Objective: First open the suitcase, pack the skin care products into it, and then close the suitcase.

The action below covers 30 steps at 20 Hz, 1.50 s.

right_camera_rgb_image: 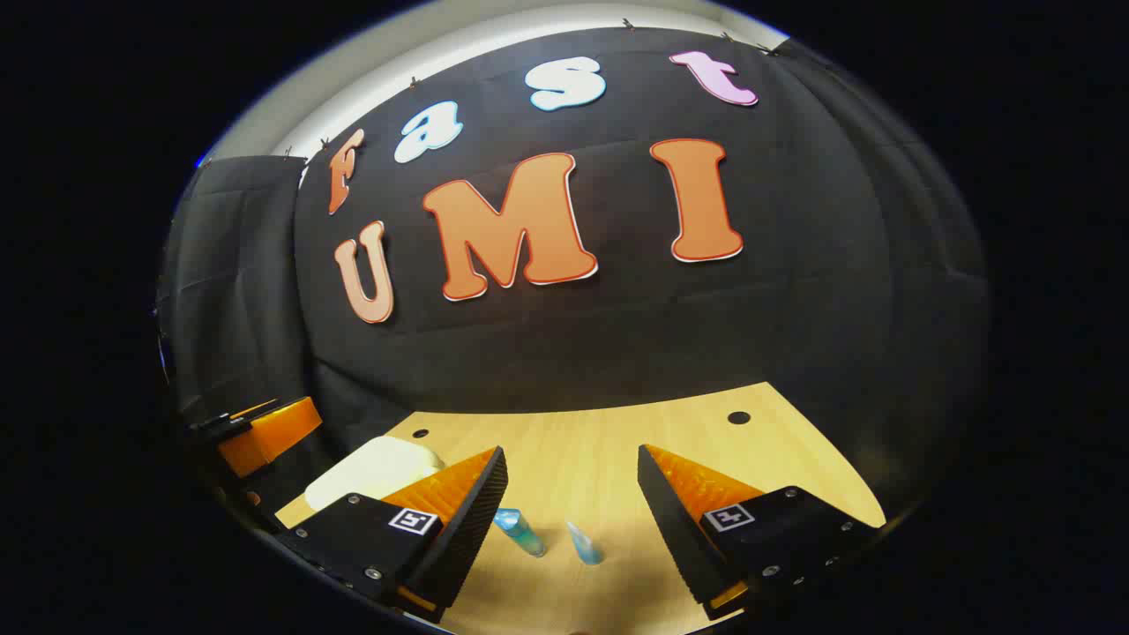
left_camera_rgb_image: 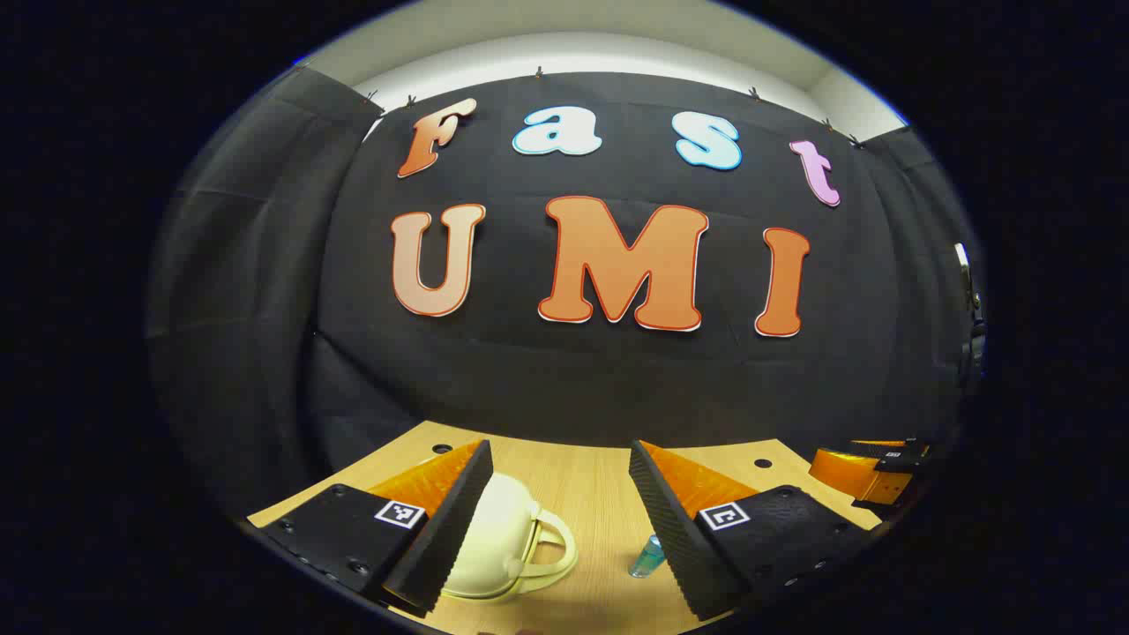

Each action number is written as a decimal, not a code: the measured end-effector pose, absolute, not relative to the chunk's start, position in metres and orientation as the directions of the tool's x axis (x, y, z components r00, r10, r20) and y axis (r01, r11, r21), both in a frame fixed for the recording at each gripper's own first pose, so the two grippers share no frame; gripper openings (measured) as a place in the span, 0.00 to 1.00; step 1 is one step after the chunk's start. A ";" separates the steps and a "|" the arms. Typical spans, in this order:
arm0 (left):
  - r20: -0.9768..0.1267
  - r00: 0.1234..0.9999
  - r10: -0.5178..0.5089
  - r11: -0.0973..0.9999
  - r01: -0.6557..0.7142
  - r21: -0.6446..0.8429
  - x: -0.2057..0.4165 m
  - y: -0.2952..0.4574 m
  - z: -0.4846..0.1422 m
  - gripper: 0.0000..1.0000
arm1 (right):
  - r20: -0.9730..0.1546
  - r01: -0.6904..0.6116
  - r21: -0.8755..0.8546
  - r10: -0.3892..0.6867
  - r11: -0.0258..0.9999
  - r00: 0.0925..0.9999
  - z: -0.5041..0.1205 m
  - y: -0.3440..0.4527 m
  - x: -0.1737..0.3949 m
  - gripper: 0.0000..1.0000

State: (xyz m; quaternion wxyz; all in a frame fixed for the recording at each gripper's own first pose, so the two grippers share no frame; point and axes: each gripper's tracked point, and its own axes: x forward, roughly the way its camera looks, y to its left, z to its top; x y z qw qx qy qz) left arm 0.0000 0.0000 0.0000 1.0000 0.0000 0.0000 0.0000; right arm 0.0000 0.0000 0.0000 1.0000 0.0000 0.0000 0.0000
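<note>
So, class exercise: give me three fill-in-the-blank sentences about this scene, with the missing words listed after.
1. The cream suitcase on the wooden table is still ____.
2. In the right gripper view, ____ small blue bottles, one and another, lie between the right tool's fingers.
3. Both the left tool and the right one have jaws that are ____.

Missing words: closed; two; open

no readable text on suitcase or bottles; fiducial squares on grippers unreadable.

Closed cream suitcase, two blue bottles nearby.
</note>
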 end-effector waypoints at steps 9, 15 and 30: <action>-0.037 0.995 -0.097 0.995 0.098 0.025 0.023 0.054 -0.009 0.97 | 0.088 0.188 -0.077 -0.181 0.979 0.980 0.007 0.014 -0.015 0.93; -0.051 0.996 -0.073 0.997 0.071 -0.039 0.016 0.077 -0.022 0.97 | 0.095 0.196 -0.087 -0.188 0.977 0.978 0.002 0.017 -0.026 0.93; -0.085 0.991 -0.105 0.976 0.119 0.180 0.013 0.052 -0.052 0.97 | 0.077 0.247 -0.136 -0.238 0.959 0.968 -0.012 -0.004 -0.036 0.93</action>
